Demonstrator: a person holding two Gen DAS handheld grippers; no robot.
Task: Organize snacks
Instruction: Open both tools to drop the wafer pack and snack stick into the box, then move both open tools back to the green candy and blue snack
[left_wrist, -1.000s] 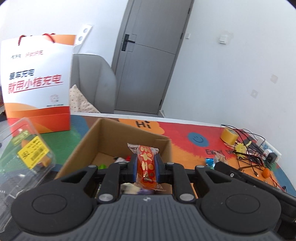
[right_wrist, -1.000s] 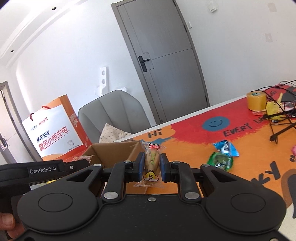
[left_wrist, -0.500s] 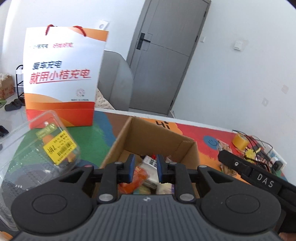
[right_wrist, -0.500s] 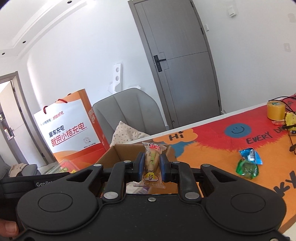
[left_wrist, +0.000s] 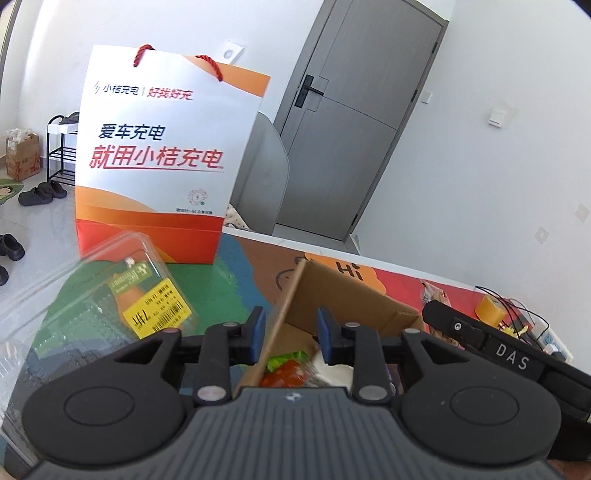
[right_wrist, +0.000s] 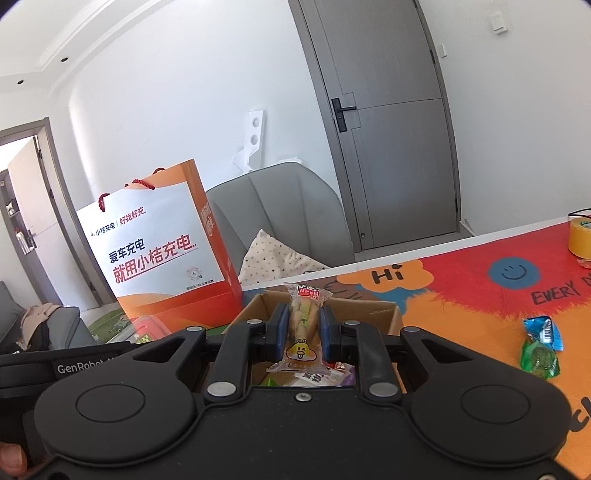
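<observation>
While gripped, snack packet (right_wrist: 302, 325) between jaws.

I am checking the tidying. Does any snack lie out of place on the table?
Yes. Two small wrapped snacks, a blue one and a green one, lie loose on the table mat, away from the cardboard box that holds the others. The right gripper holds one more snack above the box.

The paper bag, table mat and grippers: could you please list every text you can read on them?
Paper bag: "小桔充电", "好找好充", "爱车充电", "就用小桔充电"; small print unreadable.
Table mat: "Hi", "EVERY", rest cut off.
Right gripper body: "DAS".
Left gripper body: "GenRobot", partly hidden.
Clear box labels: too blurred.
</observation>
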